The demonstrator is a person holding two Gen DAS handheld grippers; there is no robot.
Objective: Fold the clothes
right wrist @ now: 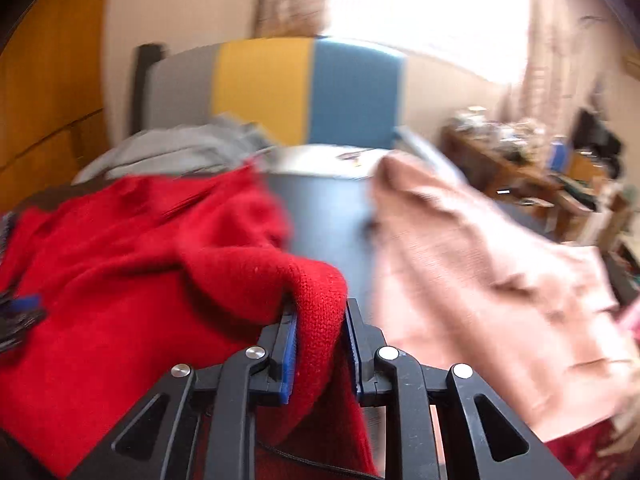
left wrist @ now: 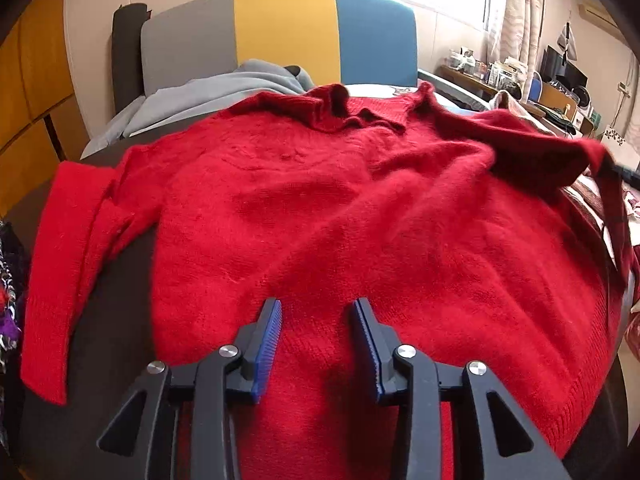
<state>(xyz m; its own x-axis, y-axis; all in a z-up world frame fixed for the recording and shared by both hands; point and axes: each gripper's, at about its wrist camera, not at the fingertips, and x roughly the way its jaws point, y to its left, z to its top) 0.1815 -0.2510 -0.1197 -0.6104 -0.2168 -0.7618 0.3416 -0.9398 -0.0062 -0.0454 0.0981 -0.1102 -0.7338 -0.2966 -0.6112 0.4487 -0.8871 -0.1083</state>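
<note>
The red sweater [left wrist: 320,216] lies spread front-up across the dark bed [left wrist: 104,344], its long axis running from the hem near the left gripper [left wrist: 316,312] away to the collar [left wrist: 344,114] by the striped headboard [left wrist: 280,36]. One sleeve [left wrist: 60,272] lies flat along the body's left edge; the other sleeve [left wrist: 560,152] is lifted off the bed at the body's right side, pulled up and out. In the right wrist view that sleeve's cuff [right wrist: 320,312] is pinched between the pads of the right gripper [right wrist: 320,320], the knit bunched in the narrow gap. The left gripper hovers just above the hem with its fingers [left wrist: 268,328] spread and nothing between them. A fold would turn on the sleeve going leftward across the chest, and the right gripper alone has it; the body lies to that gripper's left, a pink cloth [right wrist: 480,288] to its right. A grey garment [left wrist: 208,96] lies beyond the collar.
</note>
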